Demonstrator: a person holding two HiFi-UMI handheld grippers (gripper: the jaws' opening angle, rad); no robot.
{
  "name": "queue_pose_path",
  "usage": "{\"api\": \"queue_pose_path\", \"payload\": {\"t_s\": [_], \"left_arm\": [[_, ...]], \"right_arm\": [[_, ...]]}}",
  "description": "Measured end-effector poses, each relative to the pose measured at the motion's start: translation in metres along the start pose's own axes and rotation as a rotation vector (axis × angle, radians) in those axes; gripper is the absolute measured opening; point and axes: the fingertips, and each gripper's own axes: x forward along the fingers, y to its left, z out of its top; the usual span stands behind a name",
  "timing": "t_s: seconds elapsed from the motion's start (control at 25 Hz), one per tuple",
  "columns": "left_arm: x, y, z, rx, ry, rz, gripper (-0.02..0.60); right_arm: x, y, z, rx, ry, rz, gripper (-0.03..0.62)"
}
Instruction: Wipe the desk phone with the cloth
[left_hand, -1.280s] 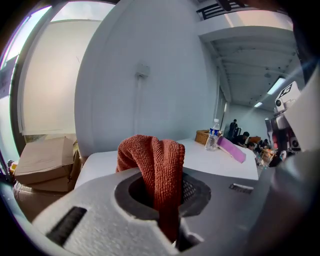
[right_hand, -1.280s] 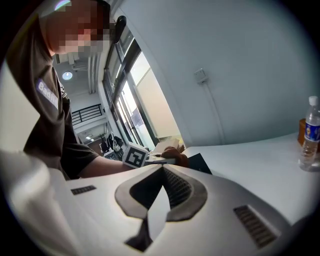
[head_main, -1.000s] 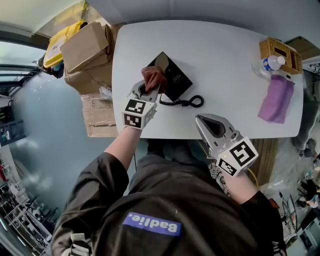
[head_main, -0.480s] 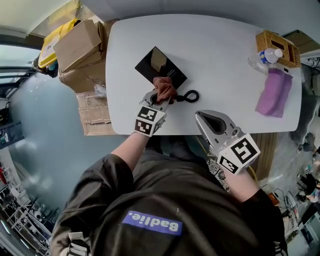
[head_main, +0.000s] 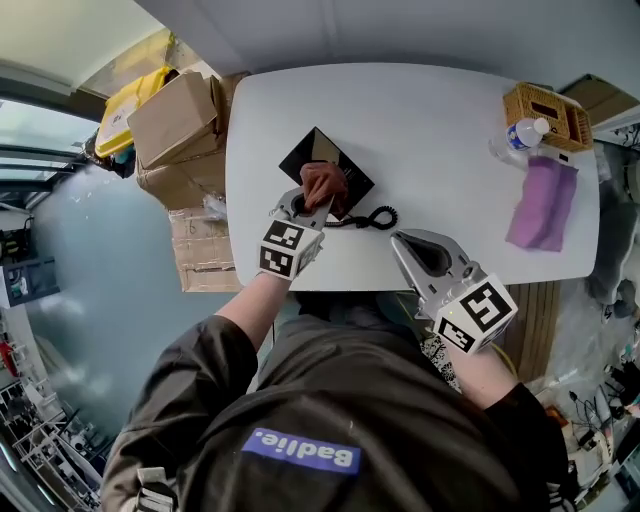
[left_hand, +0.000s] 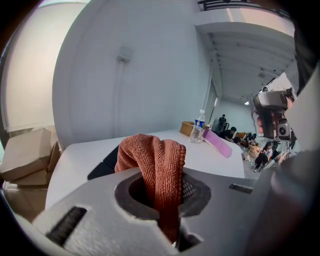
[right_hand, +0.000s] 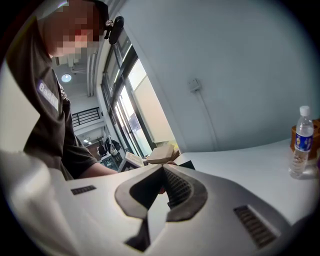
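Cloth (head_main: 325, 183): rust-brown, bunched into a wad; clamped by the left gripper (head_main: 306, 203) and pressed on the near corner of the desk phone (head_main: 318, 150).
Left gripper: jaws closed on the cloth; in the left gripper view the fabric rises from between them and folds over at the top.
Desk phone: black, flat and glossy; set cornerwise on the left part of the white worktop (head_main: 440, 130), near the front edge.
Coiled cord (head_main: 372, 218): black; lies on the worktop just right of the cloth, running along the phone's near side.
Right gripper (head_main: 400, 240): jaws closed together with nothing between them; held off the worktop's front edge, well apart from the phone.
Wicker basket (head_main: 545, 103): at the far right corner of the worktop.
Water bottle (head_main: 518, 136): clear with a blue label; just beside the basket on its left.
Purple cloth (head_main: 540, 205): spread flat by the right edge, in front of the basket.
Cardboard boxes (head_main: 170, 110): stacked beside the worktop's left end, off the worktop.
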Motion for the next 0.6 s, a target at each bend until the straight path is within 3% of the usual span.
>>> {"api": "queue_pose_path", "payload": {"t_s": [0.32,0.6], "left_arm": [[0.006,0.066,0.028,-0.045,-0.021,0.132,0.037],[0.035,0.028,-0.002,-0.092,0.042,0.063,0.037]], "right_arm": [[0.002,-0.009,0.002,0.027,-0.019,0.02,0.028],[-0.006,-0.027,-0.007,0.045,-0.006,0.011,0.028]]}}
